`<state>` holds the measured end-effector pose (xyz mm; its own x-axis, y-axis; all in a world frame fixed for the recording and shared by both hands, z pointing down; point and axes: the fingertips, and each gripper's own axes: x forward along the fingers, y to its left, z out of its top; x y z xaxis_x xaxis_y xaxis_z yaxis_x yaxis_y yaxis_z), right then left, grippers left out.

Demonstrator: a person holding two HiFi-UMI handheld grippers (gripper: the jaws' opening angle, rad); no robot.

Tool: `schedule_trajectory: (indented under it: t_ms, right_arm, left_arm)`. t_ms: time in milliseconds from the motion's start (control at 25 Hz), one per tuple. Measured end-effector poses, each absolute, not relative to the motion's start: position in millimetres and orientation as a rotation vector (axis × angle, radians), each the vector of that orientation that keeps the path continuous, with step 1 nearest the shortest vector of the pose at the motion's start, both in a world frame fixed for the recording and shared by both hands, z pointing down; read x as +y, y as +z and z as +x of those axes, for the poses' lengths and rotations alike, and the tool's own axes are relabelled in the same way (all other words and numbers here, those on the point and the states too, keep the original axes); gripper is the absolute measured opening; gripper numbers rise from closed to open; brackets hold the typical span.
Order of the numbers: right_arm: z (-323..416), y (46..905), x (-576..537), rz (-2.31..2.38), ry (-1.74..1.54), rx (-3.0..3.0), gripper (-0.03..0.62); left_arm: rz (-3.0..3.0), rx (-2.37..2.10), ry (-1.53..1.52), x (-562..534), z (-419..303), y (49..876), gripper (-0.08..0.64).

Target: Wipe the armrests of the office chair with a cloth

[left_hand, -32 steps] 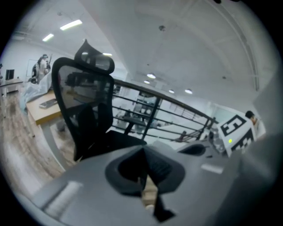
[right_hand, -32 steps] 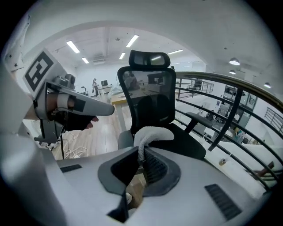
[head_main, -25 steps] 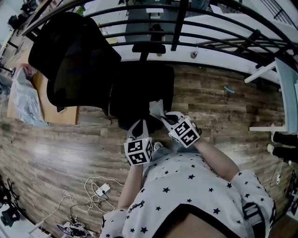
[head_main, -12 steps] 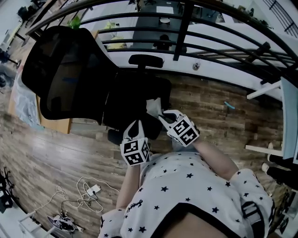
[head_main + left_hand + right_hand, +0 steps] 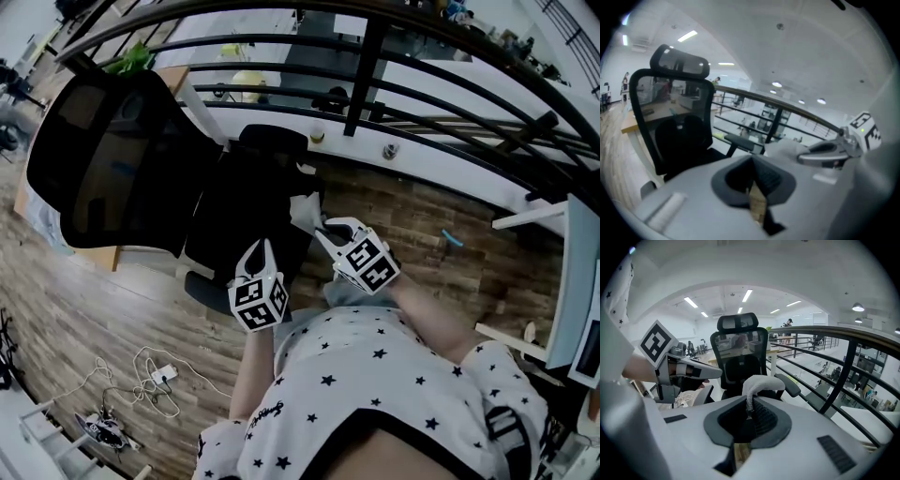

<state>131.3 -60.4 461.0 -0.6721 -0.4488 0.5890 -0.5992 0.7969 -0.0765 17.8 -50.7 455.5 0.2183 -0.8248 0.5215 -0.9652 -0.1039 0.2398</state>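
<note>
The chair (image 5: 112,169) stands ahead of both grippers, black and bulky with a mesh back. It looks heavy enough to sit firm under a wipe, though I'd guess it may swivel if pushed hard. One padded armrest (image 5: 790,386) lies just beyond the right gripper's tips and a little to their right, and it looks firm and smooth. The cloth (image 5: 761,382) is small, white and limp. It is pinched at one end, and the free part flops forward over the jaw tips towards that armrest. It should weigh next to nothing and will bunch or slip out unless it is taken deep in the jaws, as it is here. The right gripper (image 5: 750,406) is clamped on it, held out level in front of the person's chest and aimed at the seat. The left gripper (image 5: 752,164) sits lower and to its left, tips raised towards the chair, jaws drawn together with nothing between them.
</note>
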Motion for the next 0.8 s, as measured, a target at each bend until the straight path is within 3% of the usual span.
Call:
schedule_trajectory:
  t_ms: [440, 800]
  right_arm:
    - [190.9, 471.4, -88.6, 0.715, 0.37, -2.448, 0.028]
    - [198.9, 479.8, -102.8, 0.712, 0.405, -2.457, 0.028]
  left_arm:
    - [1.902, -1.719, 0.341, -74.6, 71.2, 459.6, 0.004]
    - [1.879, -1.712, 0.344, -72.7, 85.7, 469.5, 0.003]
